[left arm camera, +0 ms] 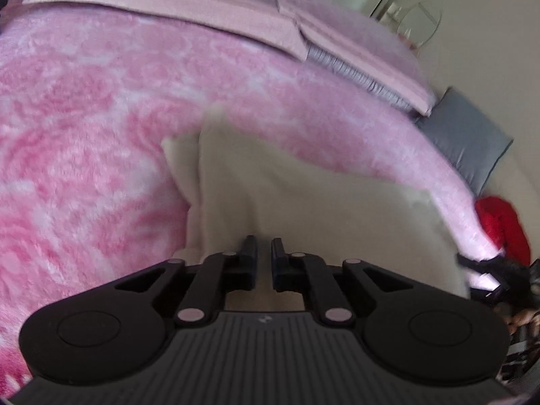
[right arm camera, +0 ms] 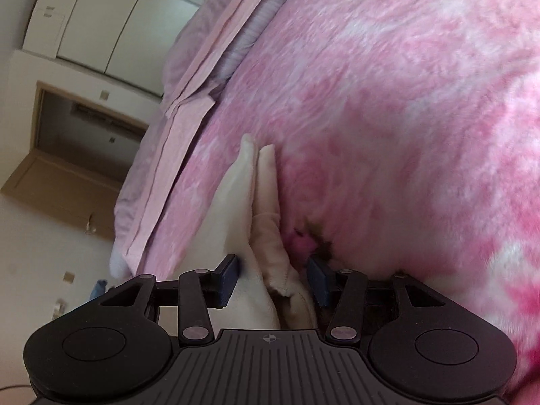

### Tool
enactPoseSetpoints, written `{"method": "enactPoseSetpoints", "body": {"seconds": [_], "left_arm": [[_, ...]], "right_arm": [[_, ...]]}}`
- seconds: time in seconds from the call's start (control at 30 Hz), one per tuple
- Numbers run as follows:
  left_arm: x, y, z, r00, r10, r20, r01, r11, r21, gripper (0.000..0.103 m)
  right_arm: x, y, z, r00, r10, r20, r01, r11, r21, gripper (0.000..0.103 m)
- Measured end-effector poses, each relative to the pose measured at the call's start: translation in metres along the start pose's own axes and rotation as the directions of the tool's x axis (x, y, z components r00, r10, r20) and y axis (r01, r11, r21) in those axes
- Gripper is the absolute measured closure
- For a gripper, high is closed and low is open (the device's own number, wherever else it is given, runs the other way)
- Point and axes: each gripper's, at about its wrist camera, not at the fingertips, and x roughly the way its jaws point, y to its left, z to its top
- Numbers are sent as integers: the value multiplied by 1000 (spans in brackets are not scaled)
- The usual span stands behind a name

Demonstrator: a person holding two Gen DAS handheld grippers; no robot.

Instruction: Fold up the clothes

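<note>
1. Left gripper (left arm camera: 264,253): the jaws stand nearly closed with a narrow gap between them. The cream garment (left arm camera: 303,209) lies just ahead of and beneath the fingers. Whether a thin layer is pinched cannot be told.
2. Right gripper (right arm camera: 273,273): the jaws stand partly open, with bunched layers of the cream garment (right arm camera: 266,236) between them. The fingers (right arm camera: 227,275) do not visibly press the cloth, so no firm hold is shown.
3. Garment position: on the pink blanket (left arm camera: 84,118), directly ahead of both grippers, with folded edges stacked.
4. Risk: the right jaws may catch only some layers on closing, so the fold would slip apart.
5. Risk: the plush blanket (right arm camera: 405,101), just right of the right fingers, may be pinched with the cloth and dragged.
6. Risk: uneven lifting by the two grippers would skew the fold.
7. Containers: none in view, so no contents to report.
</note>
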Motion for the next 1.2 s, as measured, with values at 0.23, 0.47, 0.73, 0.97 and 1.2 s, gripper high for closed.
{"method": "enactPoseSetpoints", "body": {"seconds": [0.23,0.47,0.73,0.97,1.2], "left_arm": [[-3,-3,2,1000,12,9,-12,1000,-2,99],[0,4,-6,1000,16,6,-16,1000,-6,100],[-29,18,-2,998,-15,54,20,996,-87,101],[-72,69,-18,994,11,106,16,967,-253,100],[-93,93,-34,996,37,86,-9,951,-308,100]], "right_arm": [[4,-4,0,997,53,-52,-55,998,-21,53],[8,-2,-1,997,8,-78,-9,1000,-14,69],[17,76,-15,937,-348,-13,333,907,-256,84],[72,240,-126,800,-468,377,547,307,-779,85],[159,244,-263,835,-421,353,383,-15,-924,74]]}}
